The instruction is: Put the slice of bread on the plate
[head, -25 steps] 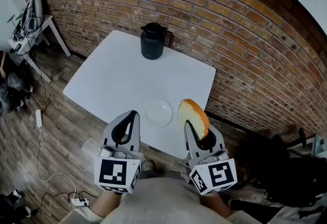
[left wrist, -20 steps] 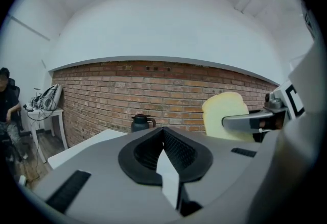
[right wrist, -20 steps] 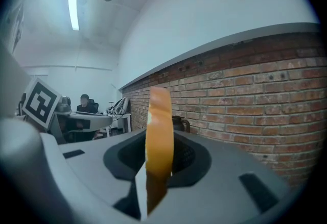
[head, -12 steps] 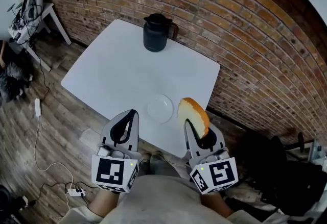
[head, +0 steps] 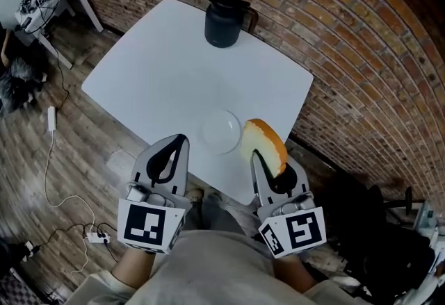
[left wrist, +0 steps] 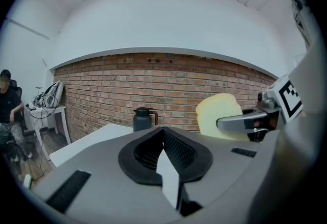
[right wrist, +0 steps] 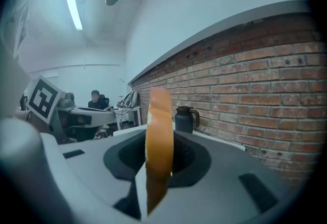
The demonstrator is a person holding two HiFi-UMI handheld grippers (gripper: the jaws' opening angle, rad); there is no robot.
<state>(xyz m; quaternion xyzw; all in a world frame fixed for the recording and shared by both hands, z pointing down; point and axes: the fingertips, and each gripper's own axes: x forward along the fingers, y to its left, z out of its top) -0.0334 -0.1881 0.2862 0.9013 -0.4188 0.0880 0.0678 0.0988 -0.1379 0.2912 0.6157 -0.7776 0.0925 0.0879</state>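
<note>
1. Gripping the slice of bread (head: 265, 144) on edge, the right gripper (head: 257, 156) has its jaws pressed on the slice's lower part, with the rounded crust standing above them.
2. The slice hangs by the white table's (head: 167, 67) nearest corner, just beside the plate (head: 221, 131) and not touching it.
3. The plate lies on the table close to that corner.
4. The left gripper (head: 178, 139) has its jaws closed together on nothing, at the table's near edge.
5. A black jug (head: 224, 20) stands at the far edge.
</note>
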